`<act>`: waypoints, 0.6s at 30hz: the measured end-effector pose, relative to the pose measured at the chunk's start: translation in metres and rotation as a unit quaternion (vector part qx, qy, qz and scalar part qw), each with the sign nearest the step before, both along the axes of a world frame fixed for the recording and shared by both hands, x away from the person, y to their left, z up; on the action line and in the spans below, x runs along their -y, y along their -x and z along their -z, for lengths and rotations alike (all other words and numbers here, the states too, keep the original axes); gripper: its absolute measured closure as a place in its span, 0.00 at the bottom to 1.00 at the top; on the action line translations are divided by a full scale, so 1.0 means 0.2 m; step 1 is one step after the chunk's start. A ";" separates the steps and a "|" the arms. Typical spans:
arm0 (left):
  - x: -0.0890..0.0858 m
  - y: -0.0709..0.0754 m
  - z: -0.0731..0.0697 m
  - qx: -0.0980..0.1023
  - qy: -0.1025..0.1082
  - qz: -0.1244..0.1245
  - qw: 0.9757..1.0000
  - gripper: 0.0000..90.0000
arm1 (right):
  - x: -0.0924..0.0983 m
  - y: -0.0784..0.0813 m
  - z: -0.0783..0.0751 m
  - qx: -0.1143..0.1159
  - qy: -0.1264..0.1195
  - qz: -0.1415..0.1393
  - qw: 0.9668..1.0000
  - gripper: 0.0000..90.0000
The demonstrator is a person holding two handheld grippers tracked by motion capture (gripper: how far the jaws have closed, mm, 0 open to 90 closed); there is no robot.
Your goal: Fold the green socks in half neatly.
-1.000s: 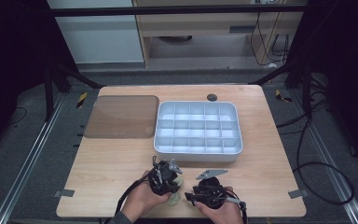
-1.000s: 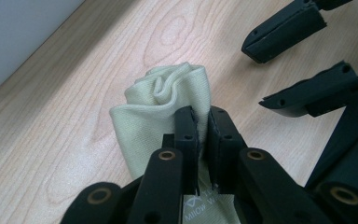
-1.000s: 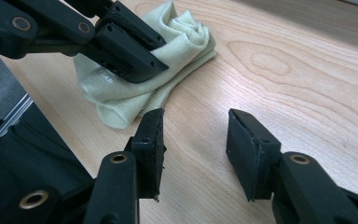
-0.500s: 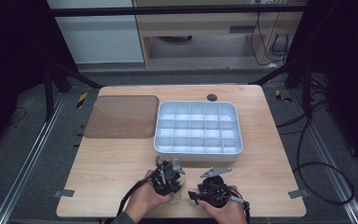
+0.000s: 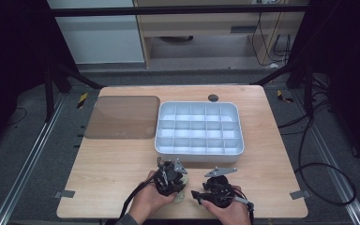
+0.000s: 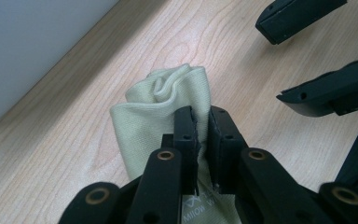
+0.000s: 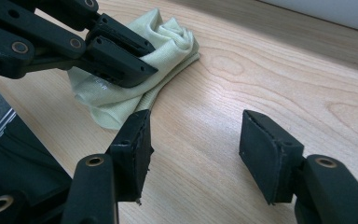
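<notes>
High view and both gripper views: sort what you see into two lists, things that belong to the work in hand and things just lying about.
In the work:
- pale yellow cloth, pinched in the shut left gripper
- right gripper, jaws just been opening, nothing between them

Lying about:
- white compartment tray
- brown translucent lid
- dark round spot at the table's far edge

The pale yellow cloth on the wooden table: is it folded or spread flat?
Folded. The pale yellow cloth is bunched in layers, pinched by the left gripper; stacked edges show in the right gripper view.
</notes>
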State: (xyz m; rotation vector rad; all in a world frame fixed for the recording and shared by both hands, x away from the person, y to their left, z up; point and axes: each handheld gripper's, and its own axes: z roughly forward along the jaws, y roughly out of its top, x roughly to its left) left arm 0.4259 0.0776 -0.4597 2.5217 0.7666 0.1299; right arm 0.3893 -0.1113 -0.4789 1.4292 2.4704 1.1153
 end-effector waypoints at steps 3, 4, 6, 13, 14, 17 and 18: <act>0.00 0.00 0.00 -0.003 0.001 0.002 1.000 0.91 | 0.00 0.00 0.00 -0.001 0.000 0.000 1.000 0.48; -0.01 0.00 0.00 -0.004 0.003 0.002 1.000 0.91 | 0.01 0.00 0.00 -0.002 0.001 0.003 1.000 0.48; -0.01 -0.01 -0.01 -0.007 0.005 0.002 1.000 0.90 | 0.01 0.00 0.00 0.002 0.001 0.003 1.000 0.47; -0.01 0.00 -0.03 -0.001 0.010 0.006 1.000 0.86 | 0.02 0.00 -0.01 0.000 -0.001 0.006 1.000 0.45; -0.01 0.00 -0.03 -0.001 0.011 0.005 1.000 0.85 | 0.02 0.00 -0.01 0.001 0.000 0.007 1.000 0.45; -0.01 0.00 -0.04 0.000 0.016 0.004 1.000 0.83 | 0.01 0.00 -0.01 0.000 -0.001 0.007 1.000 0.45; -0.01 0.00 -0.04 0.000 0.017 0.003 1.000 0.82 | 0.01 0.00 -0.01 0.001 0.000 0.006 1.000 0.45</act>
